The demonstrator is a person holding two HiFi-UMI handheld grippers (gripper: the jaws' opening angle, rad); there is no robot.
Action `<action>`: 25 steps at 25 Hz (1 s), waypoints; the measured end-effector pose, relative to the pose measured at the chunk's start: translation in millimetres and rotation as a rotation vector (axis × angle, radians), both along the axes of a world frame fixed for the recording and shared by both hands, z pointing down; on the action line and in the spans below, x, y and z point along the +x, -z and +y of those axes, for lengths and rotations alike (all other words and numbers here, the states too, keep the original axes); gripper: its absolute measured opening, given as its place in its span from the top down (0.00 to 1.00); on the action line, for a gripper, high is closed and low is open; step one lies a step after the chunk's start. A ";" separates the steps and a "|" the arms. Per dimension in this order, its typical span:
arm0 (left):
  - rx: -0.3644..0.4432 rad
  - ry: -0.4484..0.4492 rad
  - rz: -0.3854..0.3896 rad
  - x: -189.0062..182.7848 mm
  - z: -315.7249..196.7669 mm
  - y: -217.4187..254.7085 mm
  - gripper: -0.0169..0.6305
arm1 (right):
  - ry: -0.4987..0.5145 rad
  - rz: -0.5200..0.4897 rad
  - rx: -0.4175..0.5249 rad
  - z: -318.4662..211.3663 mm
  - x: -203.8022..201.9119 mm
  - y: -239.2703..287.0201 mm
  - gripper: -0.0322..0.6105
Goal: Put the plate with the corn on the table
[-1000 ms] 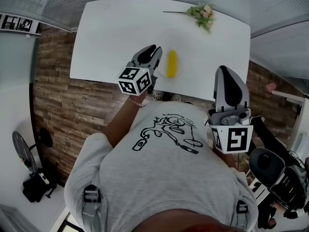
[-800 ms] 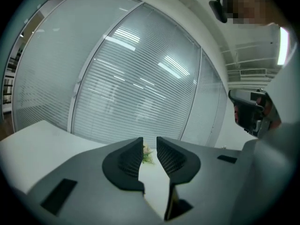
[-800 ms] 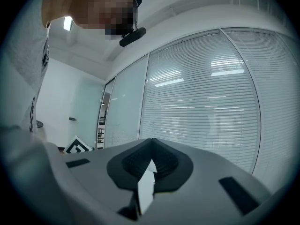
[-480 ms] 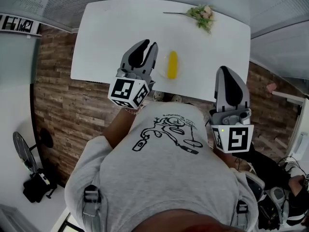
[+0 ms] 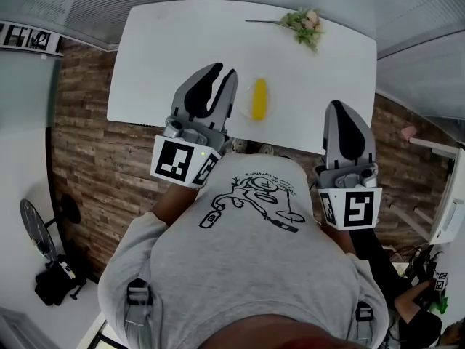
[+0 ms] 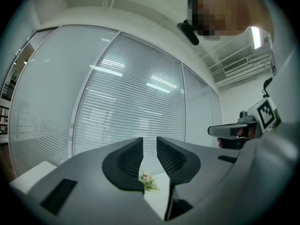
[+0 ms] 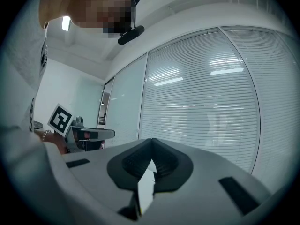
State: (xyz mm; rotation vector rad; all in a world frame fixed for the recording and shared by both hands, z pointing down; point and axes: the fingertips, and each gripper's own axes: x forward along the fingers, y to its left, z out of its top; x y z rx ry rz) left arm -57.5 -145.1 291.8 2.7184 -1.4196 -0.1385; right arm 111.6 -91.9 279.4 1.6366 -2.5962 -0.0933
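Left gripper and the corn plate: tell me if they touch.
Apart. Left gripper view: the left gripper has its jaws open, only distant flowers between them. Head view: the plate lies beside it.

You're in what looks like an office or meeting room. At your 12 o'clock, beyond the plain white worktop, glass walls hung with slatted blinds close the space in. A strip light and an air vent sit in the white ceiling. The floor is wood-look plank, with what looks like a standing fan at your 8 o'clock.
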 end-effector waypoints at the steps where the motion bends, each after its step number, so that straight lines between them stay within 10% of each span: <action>1: 0.012 -0.001 -0.002 0.0 2.6 5.7 0.82 | -0.001 0.000 0.000 0.1 0.0 -0.3 0.94; 25: 0.076 0.017 0.012 -9.1 14.5 37.9 0.82 | -0.002 0.009 -0.007 -5.9 -2.3 2.1 0.94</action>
